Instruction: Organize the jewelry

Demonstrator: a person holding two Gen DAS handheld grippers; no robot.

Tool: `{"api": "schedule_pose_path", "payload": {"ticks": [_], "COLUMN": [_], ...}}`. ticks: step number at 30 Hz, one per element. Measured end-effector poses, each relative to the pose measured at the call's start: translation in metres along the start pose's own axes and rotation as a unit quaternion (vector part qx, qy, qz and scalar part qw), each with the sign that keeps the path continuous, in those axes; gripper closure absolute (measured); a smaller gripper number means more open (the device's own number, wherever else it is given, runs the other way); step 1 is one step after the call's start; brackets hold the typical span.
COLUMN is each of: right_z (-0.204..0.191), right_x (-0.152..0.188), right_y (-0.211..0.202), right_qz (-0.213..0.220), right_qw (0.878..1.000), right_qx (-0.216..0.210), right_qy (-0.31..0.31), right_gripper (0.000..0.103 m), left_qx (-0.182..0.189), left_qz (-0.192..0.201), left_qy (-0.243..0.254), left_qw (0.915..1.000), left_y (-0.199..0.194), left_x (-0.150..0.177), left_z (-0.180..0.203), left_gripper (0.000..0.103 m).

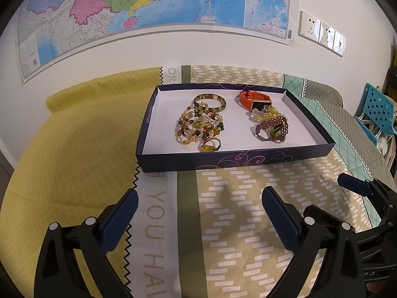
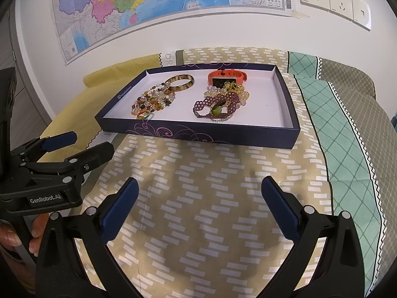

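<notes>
With our left gripper (image 1: 199, 213) and right gripper (image 2: 199, 207) both spread wide and empty near the shallow navy cardboard tray (image 1: 248, 160), we judge its tangled multicoloured bead strands (image 1: 198, 125) light, limp, snag-prone, best pinched at a loose loop.

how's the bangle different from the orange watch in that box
The bangle is a closed, rigid-looking ring, mottled brown and yellow; the orange watch is a strap with a rectangular dark face. The bangle sits at the back of the left pile, against mixed stone beads; the watch sits at the back of the right pile, against yellow and purple beads. Both lie inside the dark blue box, neither touched by a claw.
</notes>
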State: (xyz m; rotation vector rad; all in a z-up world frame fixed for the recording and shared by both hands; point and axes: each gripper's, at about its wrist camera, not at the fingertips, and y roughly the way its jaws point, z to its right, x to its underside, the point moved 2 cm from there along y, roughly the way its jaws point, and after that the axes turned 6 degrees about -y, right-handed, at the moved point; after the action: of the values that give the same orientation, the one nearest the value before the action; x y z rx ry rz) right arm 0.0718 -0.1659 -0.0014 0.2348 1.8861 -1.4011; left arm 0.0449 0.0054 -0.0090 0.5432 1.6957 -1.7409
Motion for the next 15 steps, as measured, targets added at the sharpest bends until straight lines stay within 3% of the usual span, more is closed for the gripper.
{"api": "schedule_pose_path", "payload": {"ticks": [15], "right_z": [0.0004], "right_x": [-0.0005], "right_y": [-0.0009], "right_qz": [0.002], "right_qw": [1.000], "right_qx": [0.000], "right_qy": [0.001], "right_gripper": [0.005], "left_qx": [0.001], "left_qz": [-0.002], "left_qy": [0.001], "left_qw": [1.0000], "left_y": [-0.0004], "left_x": [0.0012], "left_z": [0.0012], "left_gripper": [0.007]}}
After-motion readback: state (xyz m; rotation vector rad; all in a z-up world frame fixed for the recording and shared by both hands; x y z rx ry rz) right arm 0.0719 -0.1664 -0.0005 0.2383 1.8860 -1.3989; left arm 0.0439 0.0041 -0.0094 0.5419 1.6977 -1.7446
